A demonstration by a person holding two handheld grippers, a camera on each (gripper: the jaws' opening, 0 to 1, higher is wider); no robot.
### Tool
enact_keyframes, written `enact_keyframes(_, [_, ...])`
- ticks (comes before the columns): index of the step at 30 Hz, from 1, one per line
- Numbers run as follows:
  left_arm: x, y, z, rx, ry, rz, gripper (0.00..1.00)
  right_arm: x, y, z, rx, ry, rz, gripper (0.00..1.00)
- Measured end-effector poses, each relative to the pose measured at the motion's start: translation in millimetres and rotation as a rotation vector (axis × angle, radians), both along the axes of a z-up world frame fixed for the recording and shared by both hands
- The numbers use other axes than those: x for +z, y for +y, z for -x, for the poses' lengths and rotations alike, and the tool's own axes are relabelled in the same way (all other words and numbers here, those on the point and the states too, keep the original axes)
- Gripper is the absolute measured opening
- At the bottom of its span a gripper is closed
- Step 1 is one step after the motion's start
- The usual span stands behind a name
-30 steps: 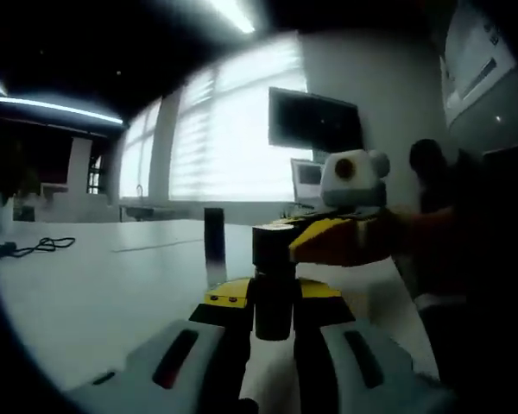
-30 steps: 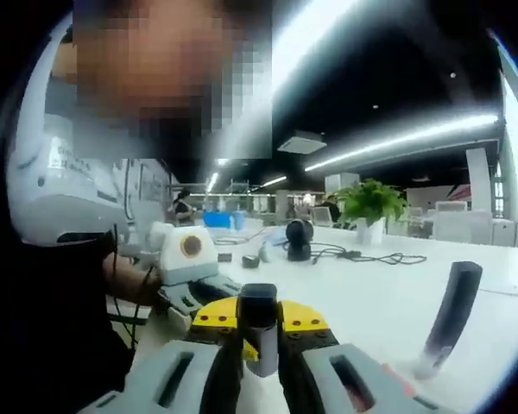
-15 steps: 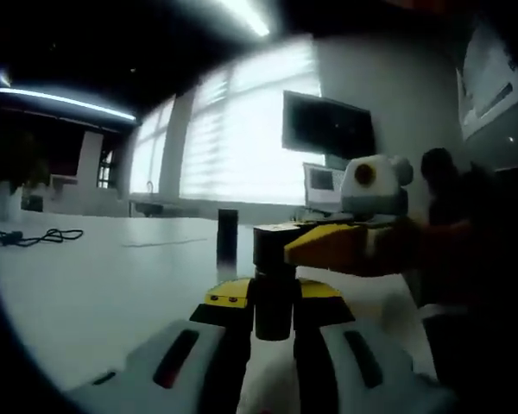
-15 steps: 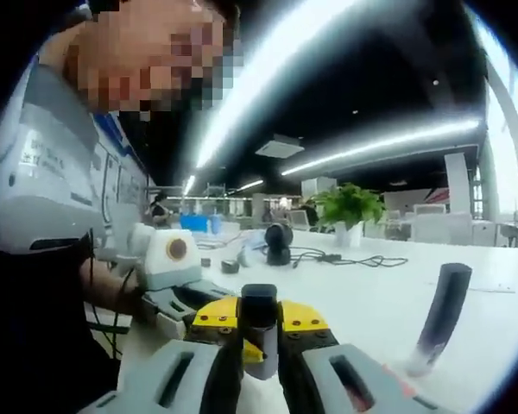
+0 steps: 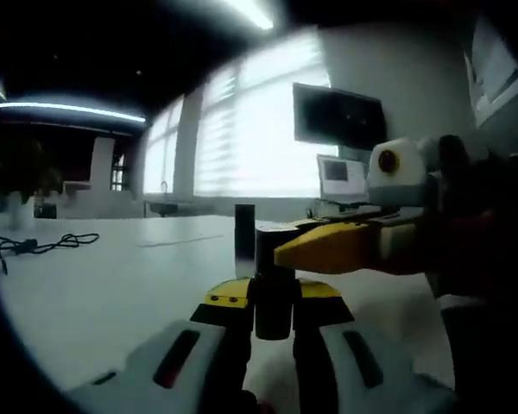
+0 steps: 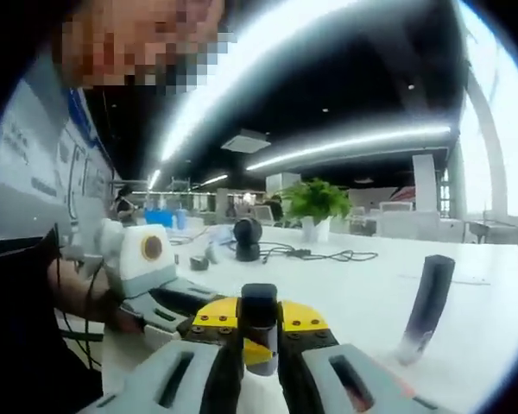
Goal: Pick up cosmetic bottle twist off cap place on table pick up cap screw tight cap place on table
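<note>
Left gripper (image 5: 274,304) clamps the black cosmetic bottle (image 5: 274,289) body; right gripper (image 6: 259,341) grips its cap (image 6: 259,312). Judged step: twisting; keep both coaxial, body fixed. Beyond the bottle, a dark tube (image 6: 424,308) stands on the white table (image 6: 354,297)

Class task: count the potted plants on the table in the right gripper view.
1: a leafy potted plant stands far back on the table, beside a black cable. Others could be hidden.
</note>
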State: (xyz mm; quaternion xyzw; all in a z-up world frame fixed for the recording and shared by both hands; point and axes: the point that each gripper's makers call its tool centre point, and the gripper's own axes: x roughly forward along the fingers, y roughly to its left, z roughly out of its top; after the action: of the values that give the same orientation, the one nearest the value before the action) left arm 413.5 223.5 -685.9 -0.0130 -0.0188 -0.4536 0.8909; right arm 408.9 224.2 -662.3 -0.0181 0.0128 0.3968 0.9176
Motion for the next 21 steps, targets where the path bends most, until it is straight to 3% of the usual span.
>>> enact_keyframes(12, [2.6,2.0,-5.8,0.032,0.017,0.01,0.07,3.4,2.1,-3.5,-0.178,-0.031,0.034,0.08])
enact_keyframes(21, [19.0,-0.7,-10.5,0.044,-0.053,0.019,0.07,17.9,-4.4,-8.1,-0.199,-0.034,-0.015,0.08])
